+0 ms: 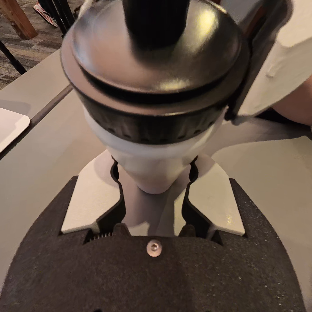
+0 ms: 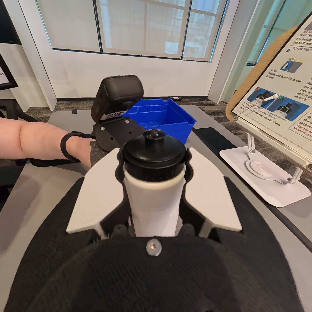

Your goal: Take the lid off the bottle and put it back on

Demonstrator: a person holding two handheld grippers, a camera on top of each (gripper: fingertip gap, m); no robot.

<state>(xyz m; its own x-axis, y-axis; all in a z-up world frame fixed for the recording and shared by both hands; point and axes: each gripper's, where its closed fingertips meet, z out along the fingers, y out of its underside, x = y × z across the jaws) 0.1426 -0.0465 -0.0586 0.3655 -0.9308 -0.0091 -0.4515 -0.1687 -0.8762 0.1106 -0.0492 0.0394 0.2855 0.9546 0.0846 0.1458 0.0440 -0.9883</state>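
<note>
Office-type workroom, set up as a test station. Grey tabletop [image 2: 217, 116], patterned carpet tiles [image 2: 81, 106], large interior windows [image 2: 143, 28] on far wall. Blue bin [image 2: 162, 118]; instruction board on white stand [image 2: 263, 182], right.

The left wrist view is dim and warm-toned, with heavy blur smearing the black lid [image 1: 152, 94], yellowish glare patches on its glossy dome, and soft crossing shadows spreading from the white bottle [image 1: 152, 168] over the grey table [image 1: 33, 168]. The right wrist view is brighter and cooler, lit by daylight from the windows [image 2: 152, 25] behind, and sharp across most of the frame, though the instruction board [image 2: 278, 84] at the right edge is soft. Both views bow straight lines toward the edges, and the nearest part of each gripper body at the bottom is out of focus
</note>
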